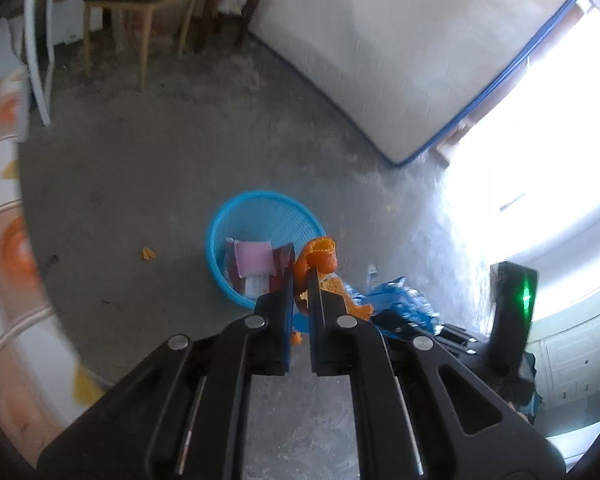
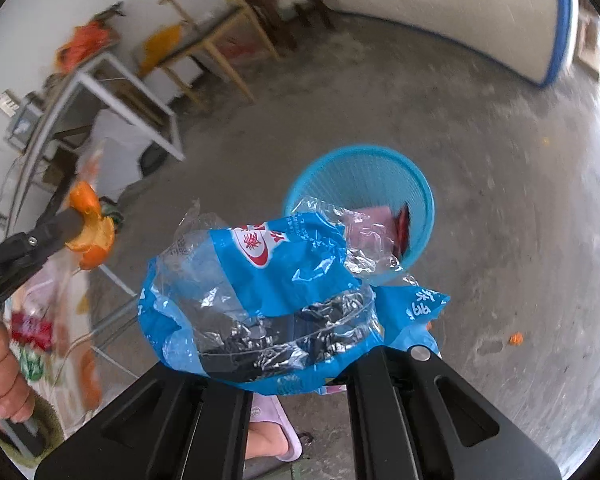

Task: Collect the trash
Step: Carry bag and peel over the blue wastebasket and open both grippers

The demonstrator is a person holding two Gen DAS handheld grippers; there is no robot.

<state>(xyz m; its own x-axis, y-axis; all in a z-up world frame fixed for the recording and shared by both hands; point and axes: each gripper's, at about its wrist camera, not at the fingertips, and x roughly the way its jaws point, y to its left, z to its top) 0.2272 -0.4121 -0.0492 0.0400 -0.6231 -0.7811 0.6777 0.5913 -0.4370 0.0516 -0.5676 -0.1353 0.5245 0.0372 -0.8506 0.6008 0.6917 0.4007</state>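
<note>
A blue plastic basket (image 1: 260, 216) stands on the concrete floor with pink and dark red wrappers in it; the right wrist view shows the same basket (image 2: 380, 168). My left gripper (image 1: 300, 276) is shut on a curled orange peel (image 1: 320, 258), just above the basket's near rim. The peel (image 2: 92, 236) also shows at the left of the right wrist view. My right gripper is shut on a crumpled blue and clear plastic bag (image 2: 268, 292), which hides its fingertips. The bag (image 1: 400, 300) hangs beside the basket.
A scrap of orange peel (image 1: 148, 254) lies on the floor left of the basket; another scrap (image 2: 516, 338) lies to its right. A mattress (image 1: 400, 52) leans on the far wall beside wooden stools (image 1: 140, 12). A slippered foot (image 2: 276, 436) stands below.
</note>
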